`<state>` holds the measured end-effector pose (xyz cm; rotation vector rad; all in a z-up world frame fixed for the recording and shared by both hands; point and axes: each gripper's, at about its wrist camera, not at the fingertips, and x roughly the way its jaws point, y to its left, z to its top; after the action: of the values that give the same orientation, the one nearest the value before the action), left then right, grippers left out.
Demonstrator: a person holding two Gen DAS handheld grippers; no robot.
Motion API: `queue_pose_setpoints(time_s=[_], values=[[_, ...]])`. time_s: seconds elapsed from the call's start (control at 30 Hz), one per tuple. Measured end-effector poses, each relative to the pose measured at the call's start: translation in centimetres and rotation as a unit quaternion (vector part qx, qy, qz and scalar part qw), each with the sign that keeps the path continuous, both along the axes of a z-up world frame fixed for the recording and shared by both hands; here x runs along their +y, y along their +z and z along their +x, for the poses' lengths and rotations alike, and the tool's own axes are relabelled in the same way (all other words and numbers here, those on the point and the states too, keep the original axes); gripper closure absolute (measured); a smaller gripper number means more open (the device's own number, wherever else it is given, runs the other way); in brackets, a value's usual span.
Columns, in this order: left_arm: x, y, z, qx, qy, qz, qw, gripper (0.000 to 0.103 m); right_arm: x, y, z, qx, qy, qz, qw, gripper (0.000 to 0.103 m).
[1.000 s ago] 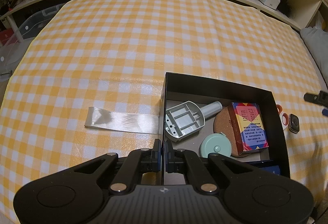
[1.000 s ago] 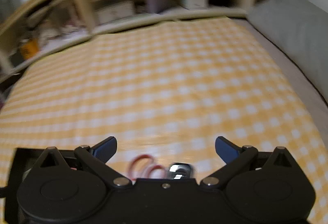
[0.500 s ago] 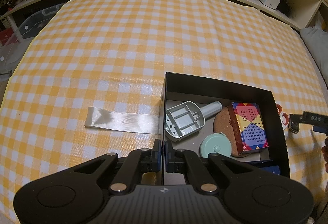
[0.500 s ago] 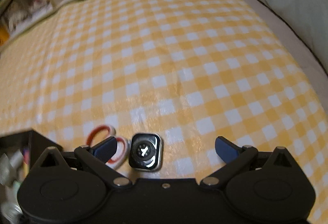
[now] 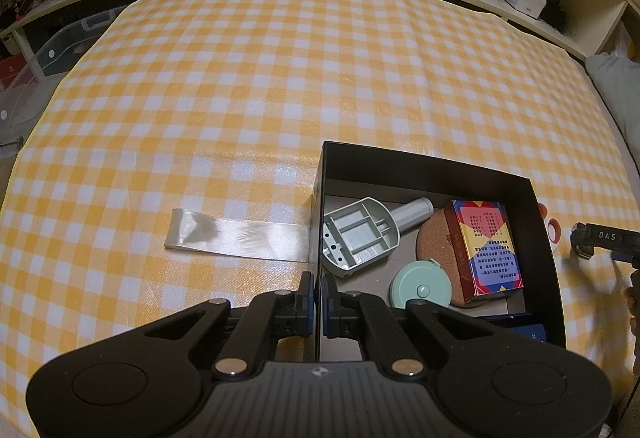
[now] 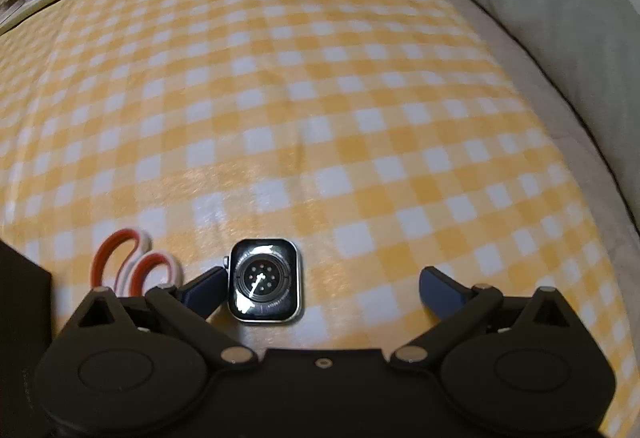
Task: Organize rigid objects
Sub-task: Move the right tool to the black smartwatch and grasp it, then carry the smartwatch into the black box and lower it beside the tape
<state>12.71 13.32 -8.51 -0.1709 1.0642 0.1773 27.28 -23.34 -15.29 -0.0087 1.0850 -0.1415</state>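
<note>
- Right gripper (image 6: 320, 284) low over the checked cloth (image 6: 320, 97), fingers spread wide, holding nothing. The watch case (image 6: 265, 280) lies face-down between them, hard up against the left finger (image 6: 204, 288), well clear of the right one.
- Scissors (image 6: 134, 264), red-and-white handles, lie just beside the watch case on its left, near the black box (image 5: 538, 234).
- Left gripper (image 5: 315, 296) fully closed on the near-left wall of the black box, pinching it and steadying the box.
- Box already holds a grey plastic scoop-like piece (image 5: 358, 234), a cork coaster (image 5: 434, 238), a printed card pack (image 5: 486, 248), a mint tape measure (image 5: 420, 288) and something dark blue in the near corner, too hidden to name.
- Step, by my reading: closing on the watch case to carry it into the box.
- Risks: the case sits off-centre, so closing could shove it sideways or spin it instead of pinching it. It is thin, smooth and flat on the cloth; fingers may ride over the rounded edge or snag the cloth. The left finger could also catch a scissor handle.
</note>
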Motion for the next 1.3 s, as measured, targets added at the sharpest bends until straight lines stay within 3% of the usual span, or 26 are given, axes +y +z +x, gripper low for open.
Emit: queue_pose_setpoints(time_s=[0.07,0.27,0.53,0.77,0.93,1.13,1.3], values=[[0.0,0.0,0.0,0.000,0.000,0.000,1.0000,0.100,-0.3,0.1,0.0,-0.004,0.010,0.014,1.000,0.018],[0.0,0.0,0.0,0.000,0.000,0.000,1.0000,0.100,0.9,0.8,-0.1,-0.008,0.041,0.023,0.999,0.046],[0.0,0.0,0.0,0.000,0.000,0.000,1.0000,0.100,2.5,1.1,-0.9,-0.010,0.076,0.017,0.997,0.062],[0.0,0.0,0.0,0.000,0.000,0.000,1.0000,0.100,4.4,2.4,-3.0,-0.015,0.075,0.022,0.997,0.063],[0.0,0.0,0.0,0.000,0.000,0.000,1.0000,0.100,6.1,5.6,-3.1,-0.050,0.101,0.056,0.992,0.063],[0.0,0.0,0.0,0.000,0.000,0.000,1.0000,0.100,9.9,9.0,-4.9,-0.085,0.165,0.108,0.977,0.063],[0.0,0.0,0.0,0.000,0.000,0.000,1.0000,0.100,12.8,10.4,-6.6,-0.085,0.217,0.171,0.957,0.063]])
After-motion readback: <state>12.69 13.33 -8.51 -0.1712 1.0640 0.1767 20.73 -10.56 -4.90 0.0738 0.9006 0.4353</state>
